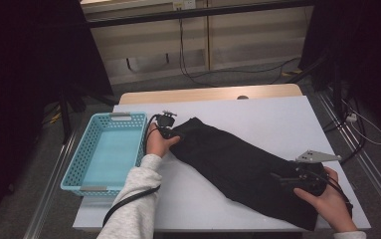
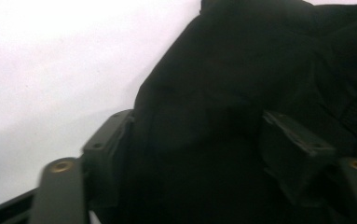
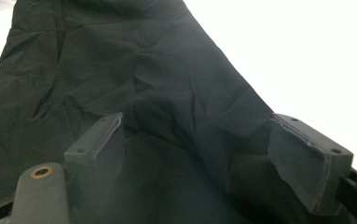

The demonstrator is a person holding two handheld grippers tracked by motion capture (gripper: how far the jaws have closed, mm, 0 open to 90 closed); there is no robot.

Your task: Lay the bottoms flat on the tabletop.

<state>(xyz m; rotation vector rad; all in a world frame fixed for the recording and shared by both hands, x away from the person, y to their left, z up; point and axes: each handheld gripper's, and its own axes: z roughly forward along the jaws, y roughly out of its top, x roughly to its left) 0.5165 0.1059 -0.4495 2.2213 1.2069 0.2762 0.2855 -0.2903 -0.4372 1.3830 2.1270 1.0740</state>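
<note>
Across the table [image 1: 277, 119], from near its left edge to its front right corner, lies a black garment [image 1: 238, 167]; both grippers, left [image 1: 170, 130] and right [image 1: 285, 179], straddle cloth with jaws parted (no pinch visible); a blue basket [image 1: 86, 157] sits just left, nothing blocking.

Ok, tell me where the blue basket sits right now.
In the high view the blue basket sits at the white table's left edge, just left of the left gripper and black garment.

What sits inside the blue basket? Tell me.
Nothing shows inside the blue basket: its pale floor looks bare in the high view. The strip just behind its near wall is hidden. The black garment lies beside it on the table.
</note>
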